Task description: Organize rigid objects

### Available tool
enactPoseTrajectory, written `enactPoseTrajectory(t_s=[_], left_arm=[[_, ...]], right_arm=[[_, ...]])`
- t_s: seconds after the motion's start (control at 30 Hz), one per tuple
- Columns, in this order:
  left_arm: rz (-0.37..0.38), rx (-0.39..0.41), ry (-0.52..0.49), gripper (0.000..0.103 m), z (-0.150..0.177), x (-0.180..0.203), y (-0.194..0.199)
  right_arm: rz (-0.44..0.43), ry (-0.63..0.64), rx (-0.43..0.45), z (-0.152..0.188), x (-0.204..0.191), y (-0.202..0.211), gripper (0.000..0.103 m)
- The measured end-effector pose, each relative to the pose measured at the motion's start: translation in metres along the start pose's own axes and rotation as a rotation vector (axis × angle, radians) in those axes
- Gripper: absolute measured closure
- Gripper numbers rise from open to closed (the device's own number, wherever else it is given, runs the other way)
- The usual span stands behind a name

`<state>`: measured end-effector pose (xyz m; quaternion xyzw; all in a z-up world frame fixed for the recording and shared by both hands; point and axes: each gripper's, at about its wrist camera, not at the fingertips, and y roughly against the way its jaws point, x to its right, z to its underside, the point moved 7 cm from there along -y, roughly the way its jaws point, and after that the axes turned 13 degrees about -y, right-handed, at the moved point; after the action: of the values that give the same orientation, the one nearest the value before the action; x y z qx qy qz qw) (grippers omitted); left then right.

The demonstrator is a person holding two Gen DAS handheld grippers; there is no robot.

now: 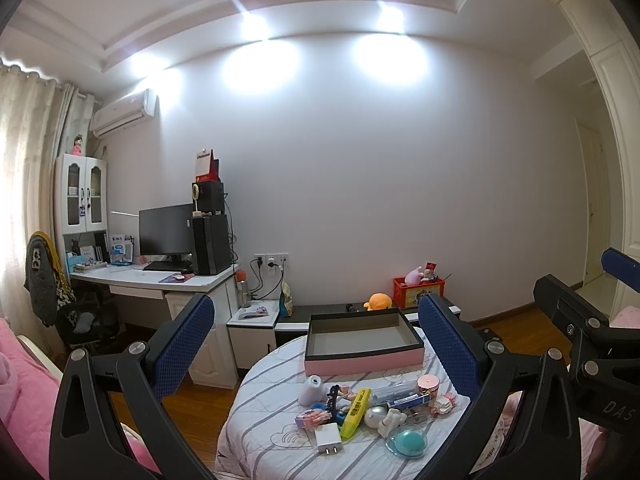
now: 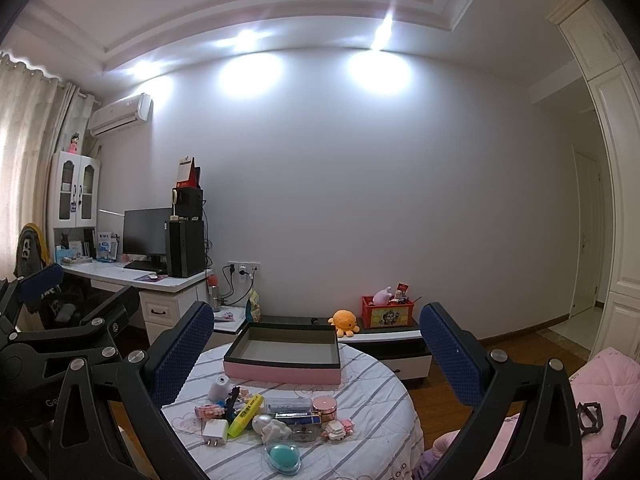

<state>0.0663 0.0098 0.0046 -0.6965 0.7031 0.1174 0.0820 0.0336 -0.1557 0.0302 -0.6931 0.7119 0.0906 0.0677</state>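
I hold both claws level above the table's near edge, left claw (image 1: 316, 344) and right claw (image 2: 316, 350) spread wide, gripping nothing. Small-item clutter (image 2: 260, 416) sits on the round table (image 2: 360, 452); beyond it, the pink box (image 2: 282, 356).

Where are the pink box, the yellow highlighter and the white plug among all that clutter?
pink box (image 1: 362, 361), left wrist view, on its pink front wall.
yellow highlighter (image 1: 355, 412), left wrist view, mid-barrel.
white plug (image 2: 215, 429), right wrist view, on its white body.
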Motion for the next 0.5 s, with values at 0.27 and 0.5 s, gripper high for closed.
enactPoseTrajectory(t_s=[0.27,0.5], left_arm=[[-0.001,0.000,0.000,0.000,-0.0001,-0.0030,0.0015],[-0.007,-0.007,-0.009,0.000,0.0032,-0.0051,0.0001]], right_arm=[[0.002,0.004,-0.001,0.0010,-0.0015,-0.0009,0.000],[0.002,0.006,-0.002,0.0031,-0.0030,-0.0005,0.000]])
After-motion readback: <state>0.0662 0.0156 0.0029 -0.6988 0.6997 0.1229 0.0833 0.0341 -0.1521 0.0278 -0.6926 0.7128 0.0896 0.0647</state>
